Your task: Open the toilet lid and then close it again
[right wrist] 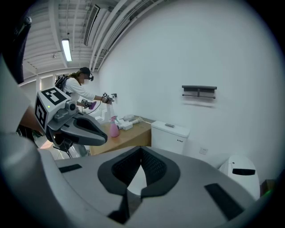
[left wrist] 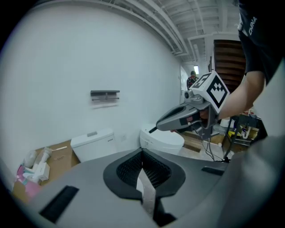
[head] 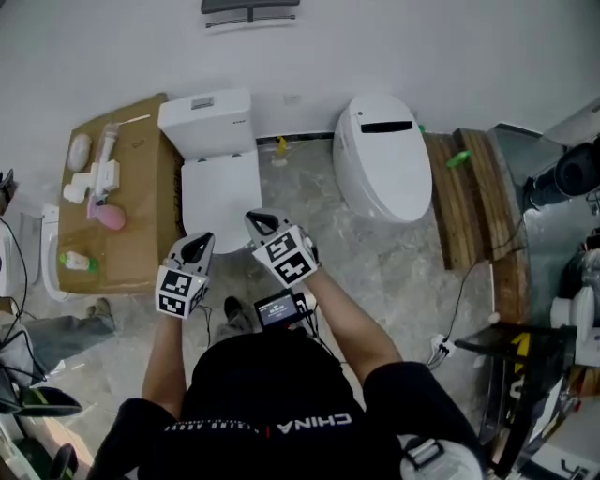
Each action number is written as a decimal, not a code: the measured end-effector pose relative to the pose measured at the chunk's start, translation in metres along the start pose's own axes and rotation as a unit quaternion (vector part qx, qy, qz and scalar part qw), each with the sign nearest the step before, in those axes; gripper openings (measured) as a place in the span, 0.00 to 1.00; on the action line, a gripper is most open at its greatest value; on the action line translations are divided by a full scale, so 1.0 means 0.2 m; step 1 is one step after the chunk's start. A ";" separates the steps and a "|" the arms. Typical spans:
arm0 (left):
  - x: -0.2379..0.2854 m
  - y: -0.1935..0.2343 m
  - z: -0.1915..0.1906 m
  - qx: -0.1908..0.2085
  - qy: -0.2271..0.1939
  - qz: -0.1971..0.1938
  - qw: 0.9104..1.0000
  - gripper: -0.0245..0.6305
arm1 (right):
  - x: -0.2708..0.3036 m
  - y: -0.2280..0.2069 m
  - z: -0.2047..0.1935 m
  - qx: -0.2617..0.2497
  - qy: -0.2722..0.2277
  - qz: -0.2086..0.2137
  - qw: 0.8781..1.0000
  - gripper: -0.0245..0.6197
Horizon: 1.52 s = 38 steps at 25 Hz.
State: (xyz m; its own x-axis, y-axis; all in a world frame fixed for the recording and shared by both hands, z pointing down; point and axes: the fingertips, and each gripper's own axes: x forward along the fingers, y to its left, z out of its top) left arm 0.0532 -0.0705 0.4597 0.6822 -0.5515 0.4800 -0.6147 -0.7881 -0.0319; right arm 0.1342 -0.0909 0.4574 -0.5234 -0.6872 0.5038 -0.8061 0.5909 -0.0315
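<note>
The white toilet with a square tank (head: 206,120) stands against the wall, and its lid (head: 220,187) lies flat and closed. My left gripper (head: 197,247) is over the lid's front left corner, shut and holding nothing. Just to its right, my right gripper (head: 261,224) is over the lid's front edge, also shut and holding nothing. In the left gripper view the jaws (left wrist: 142,153) meet, with the tank (left wrist: 91,143) beyond them and the right gripper (left wrist: 178,118) at the upper right. In the right gripper view the jaws (right wrist: 141,151) are together, the tank (right wrist: 170,136) is ahead and the left gripper (right wrist: 75,127) is at the left.
A second, rounded toilet (head: 382,155) stands to the right. A cardboard box (head: 141,202) with bottles sits left of the tank. Wooden planks (head: 469,192) and cables lie at the right. A wall shelf (head: 248,9) hangs above. Another person (right wrist: 82,91) works in the distance.
</note>
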 end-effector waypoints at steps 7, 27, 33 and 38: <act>-0.15 -0.11 -0.18 -0.022 0.029 0.010 0.999 0.05 | -0.02 0.12 -0.18 0.006 0.023 0.021 1.000 0.06; -1.16 -0.44 -0.71 -0.010 -0.008 -0.047 0.999 0.05 | -0.37 1.27 -0.40 0.006 0.034 -0.044 0.998 0.06; -1.25 -0.58 -0.76 -0.016 -0.014 -0.058 0.998 0.05 | -0.53 1.39 -0.49 0.002 0.044 -0.052 0.998 0.06; -1.23 -0.67 -0.74 -0.014 -0.012 -0.052 0.998 0.05 | -0.60 1.36 -0.51 0.000 0.042 -0.047 0.998 0.06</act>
State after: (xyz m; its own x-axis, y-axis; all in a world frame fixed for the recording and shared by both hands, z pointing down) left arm -0.0902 0.2102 0.4756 0.7517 -0.4746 0.4580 -0.5513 -0.8333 0.0413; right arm 0.0054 0.1957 0.4763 -0.4210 -0.7010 0.5756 -0.8503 0.5260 0.0187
